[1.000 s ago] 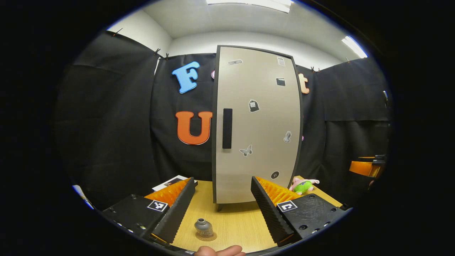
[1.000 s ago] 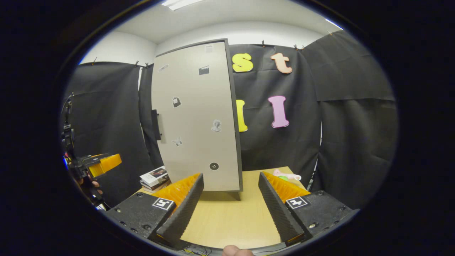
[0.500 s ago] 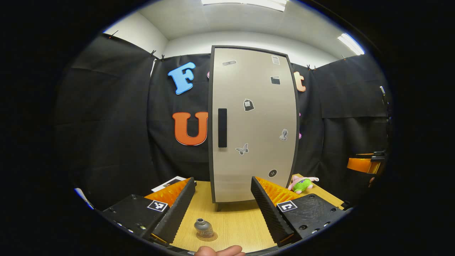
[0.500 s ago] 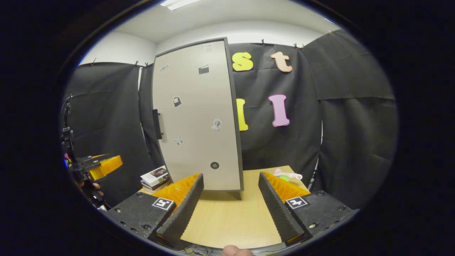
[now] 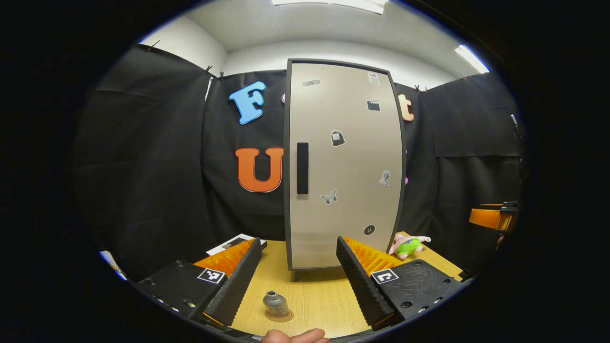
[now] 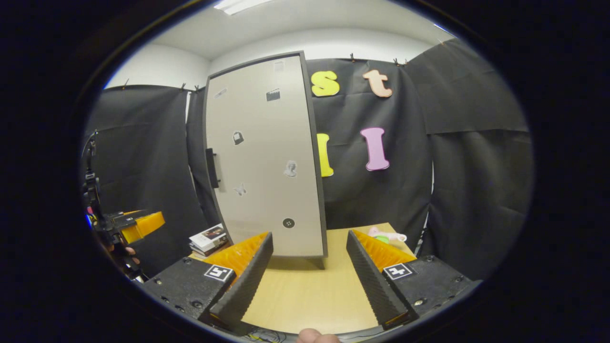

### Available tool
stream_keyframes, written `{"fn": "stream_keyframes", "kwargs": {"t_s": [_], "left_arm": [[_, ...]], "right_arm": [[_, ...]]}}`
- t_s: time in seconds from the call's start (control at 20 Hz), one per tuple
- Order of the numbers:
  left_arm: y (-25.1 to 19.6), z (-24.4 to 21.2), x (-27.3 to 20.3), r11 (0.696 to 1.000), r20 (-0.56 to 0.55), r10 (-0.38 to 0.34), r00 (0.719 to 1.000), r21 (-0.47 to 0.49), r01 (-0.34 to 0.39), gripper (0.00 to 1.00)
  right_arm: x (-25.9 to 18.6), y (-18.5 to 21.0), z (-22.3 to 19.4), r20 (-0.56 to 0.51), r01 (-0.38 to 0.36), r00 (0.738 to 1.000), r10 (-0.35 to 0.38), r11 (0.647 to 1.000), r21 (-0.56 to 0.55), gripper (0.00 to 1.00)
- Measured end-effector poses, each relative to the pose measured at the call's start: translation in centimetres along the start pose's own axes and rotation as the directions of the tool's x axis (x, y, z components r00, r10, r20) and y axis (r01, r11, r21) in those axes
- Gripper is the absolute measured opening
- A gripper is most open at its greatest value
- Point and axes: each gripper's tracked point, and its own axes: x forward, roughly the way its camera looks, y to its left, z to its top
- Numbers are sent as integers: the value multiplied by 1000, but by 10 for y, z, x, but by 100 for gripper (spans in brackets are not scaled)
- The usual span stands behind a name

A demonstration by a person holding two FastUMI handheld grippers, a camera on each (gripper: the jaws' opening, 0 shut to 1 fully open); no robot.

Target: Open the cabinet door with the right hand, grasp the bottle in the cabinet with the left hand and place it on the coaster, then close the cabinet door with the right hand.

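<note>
A tall beige cabinet [image 5: 343,166] with a dark frame stands on the wooden table [image 5: 314,290], its door shut and its black handle [image 5: 302,167] on the left edge. A small grey bottle [image 5: 273,300] stands upright on a round coaster [image 5: 284,316] near the table's front. My left gripper [image 5: 298,240] is open above and behind the bottle, apart from it. My right gripper [image 6: 310,234] is open in front of the cabinet [image 6: 267,162], well short of the handle [image 6: 211,167]. The left gripper [image 6: 138,224] also shows far left in the right gripper view.
A stack of books [image 5: 233,243] lies left of the cabinet, also seen as the books [image 6: 207,238]. A green and pink plush toy [image 5: 407,245] lies at its right. Black cloth walls close in the table on all sides. A fingertip [image 5: 293,336] shows at the bottom edge.
Both views sway only slightly. The cabinet door stays shut and the bottle stays on the coaster. Both grippers stay open.
</note>
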Motion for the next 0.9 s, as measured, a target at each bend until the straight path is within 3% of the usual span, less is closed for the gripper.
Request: {"fn": "stream_keyframes", "kwargs": {"t_s": [0.1,0.15,0.2,0.25,0.4,0.9], "left_arm": [[-1,3,-1,1000,6,1,1000,1,-1,95],[-1,3,-1,1000,9,1,1000,1,-1,95],[0,3,-1,1000,10,-1,1000,1,1,95],[0,3,-1,1000,13,-3,1000,3,3,95],[0,6,-2,1000,18,0,1000,-3,0,95],[0,6,-7,1000,22,-9,1000,-5,9,95]], "right_arm": [[-3,-2,7,25,13,1000,-13,1000,-4,96],[-2,-3,10,37,16,999,-16,1000,-5,100],[-2,-2,10,39,16,999,-16,1000,-6,96],[-3,-2,10,41,14,999,-14,1000,-5,100],[-4,-2,10,42,15,999,-15,1000,-4,96],[-10,-9,12,49,50,998,-50,999,-6,100]]}}
